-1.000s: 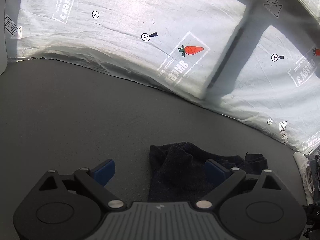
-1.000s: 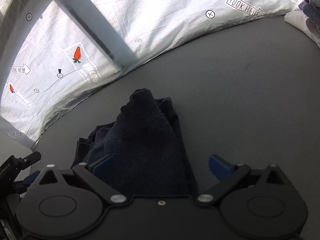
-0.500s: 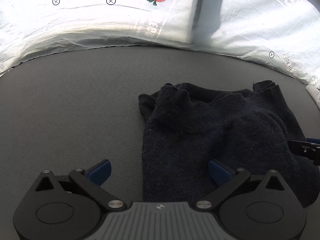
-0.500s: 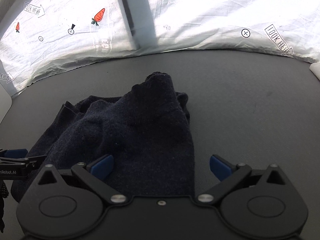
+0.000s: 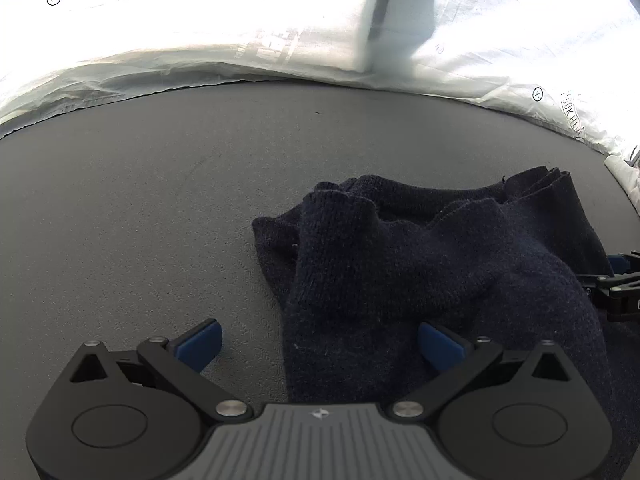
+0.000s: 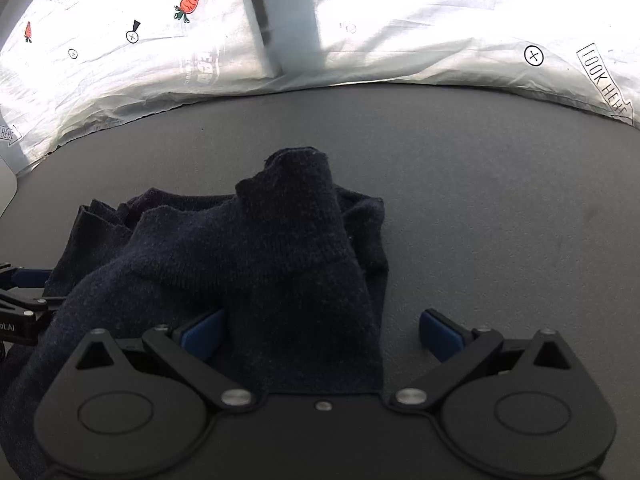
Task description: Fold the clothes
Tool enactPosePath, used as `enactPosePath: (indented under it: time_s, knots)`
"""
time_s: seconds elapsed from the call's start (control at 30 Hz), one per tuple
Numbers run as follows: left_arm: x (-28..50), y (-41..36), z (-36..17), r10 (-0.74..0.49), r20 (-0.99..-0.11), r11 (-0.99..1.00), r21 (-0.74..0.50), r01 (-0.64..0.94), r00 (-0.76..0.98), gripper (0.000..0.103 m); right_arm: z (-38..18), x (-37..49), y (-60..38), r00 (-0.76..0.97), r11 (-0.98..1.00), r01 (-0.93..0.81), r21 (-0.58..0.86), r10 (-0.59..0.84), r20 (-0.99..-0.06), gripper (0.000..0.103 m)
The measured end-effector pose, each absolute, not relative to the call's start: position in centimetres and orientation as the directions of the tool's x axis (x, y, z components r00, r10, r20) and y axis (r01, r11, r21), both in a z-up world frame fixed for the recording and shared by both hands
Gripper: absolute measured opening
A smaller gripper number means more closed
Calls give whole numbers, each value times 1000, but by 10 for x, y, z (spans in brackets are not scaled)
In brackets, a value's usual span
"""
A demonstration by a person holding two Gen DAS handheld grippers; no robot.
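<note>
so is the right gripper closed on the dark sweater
No, the right gripper is wide open, its blue pads apart over the dark sweater.

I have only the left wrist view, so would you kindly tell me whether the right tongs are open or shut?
Observer: The right tongs are open, gripping nothing.
Operator: Thank you; where do they sit over the garment?
Observer: The dark knit garment ends between them; the right-hand pad is over bare grey table.
Operator: Anything else nearby?
Observer: A white object peeks in at the table's left edge; too little shows to name it.
</note>
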State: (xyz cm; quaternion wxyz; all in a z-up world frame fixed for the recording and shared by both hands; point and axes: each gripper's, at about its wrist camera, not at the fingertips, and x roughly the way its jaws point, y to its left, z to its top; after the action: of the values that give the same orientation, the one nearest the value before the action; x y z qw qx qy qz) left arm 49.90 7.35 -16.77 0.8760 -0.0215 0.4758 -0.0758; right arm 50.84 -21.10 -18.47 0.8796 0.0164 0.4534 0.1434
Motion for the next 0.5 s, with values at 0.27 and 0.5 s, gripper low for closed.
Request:
enactPosePath:
  time_s: [0.27,0.5]
  knots:
    - [515,76,-172,-232,-793,971,-153,185,563,96,-183,531,-202,527,920,-345,185,353,-773,101]
    - [508,46,-151,-226,-749,971,-124,202,623,22,-157,518,-171,539,889,-442,122,372,-756,44]
